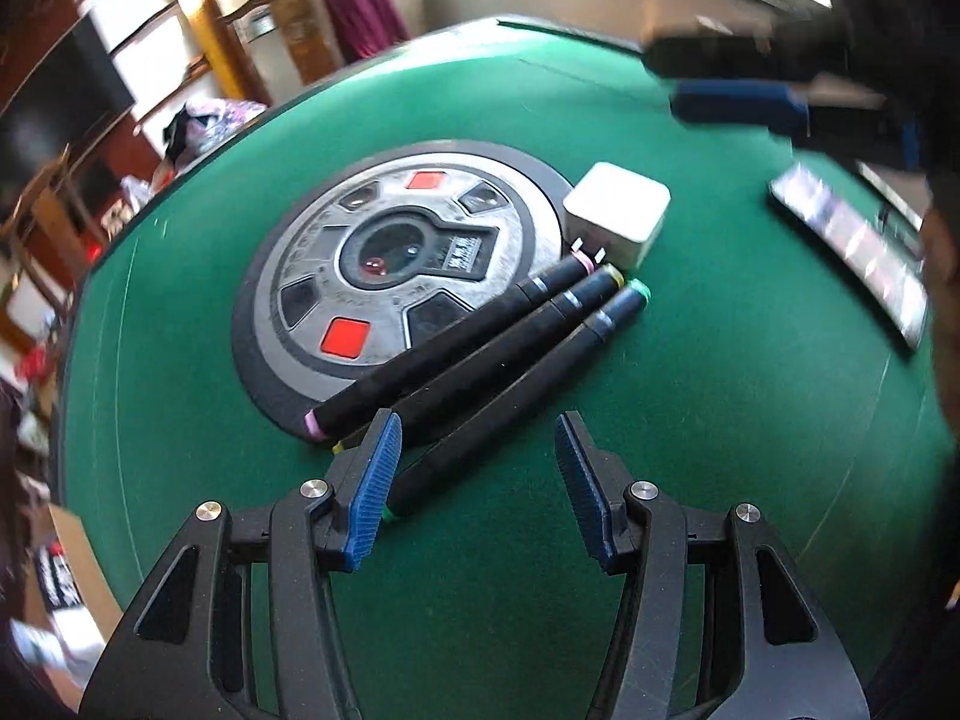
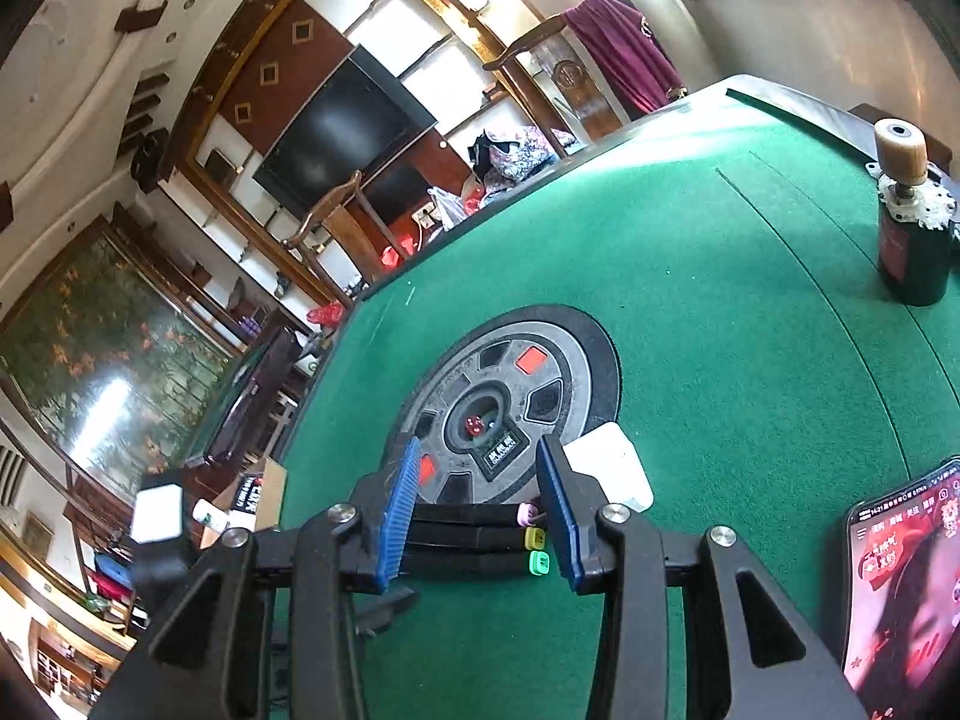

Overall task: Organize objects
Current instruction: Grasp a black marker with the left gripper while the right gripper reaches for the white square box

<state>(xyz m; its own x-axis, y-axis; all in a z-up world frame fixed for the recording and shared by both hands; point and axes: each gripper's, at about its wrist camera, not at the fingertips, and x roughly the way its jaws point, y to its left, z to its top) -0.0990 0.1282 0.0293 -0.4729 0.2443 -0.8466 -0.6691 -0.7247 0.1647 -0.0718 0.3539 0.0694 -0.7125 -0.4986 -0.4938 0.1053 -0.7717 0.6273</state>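
Left wrist view: the left gripper (image 1: 477,450) is seen above the green felt table (image 1: 180,312) with its blue pads spread apart and nothing clamped between them. Three black markers are laid side by side, touching one another, in a diagonal row. The pink-capped marker (image 1: 444,343) lies partly over the round control panel (image 1: 384,276) set into the table centre. The yellow-capped marker (image 1: 510,339) is placed next to it, and the green-capped marker (image 1: 528,384) is the outermost; its near end runs between the left pads without being touched by them. A white charger block (image 1: 618,213) is positioned at the far end of the markers, just beside the pink cap. A phone (image 1: 852,246) with a lit screen is seen near the right edge of the table. The right gripper (image 1: 738,81) appears blurred at the upper right, above the table.

In the right wrist view, the right gripper (image 2: 477,516) is shown with its jaws released; no object is pressed by the pads. The three marker caps are seen through the gap, stacked pink (image 2: 527,513), yellow (image 2: 534,537) and green (image 2: 539,564), lying on the felt beyond the fingers. The charger block (image 2: 612,468) is partly hidden behind the right-hand finger. A dark green bottle (image 2: 912,240) with a wooden stopper stands upright at the far right, well apart from the markers.
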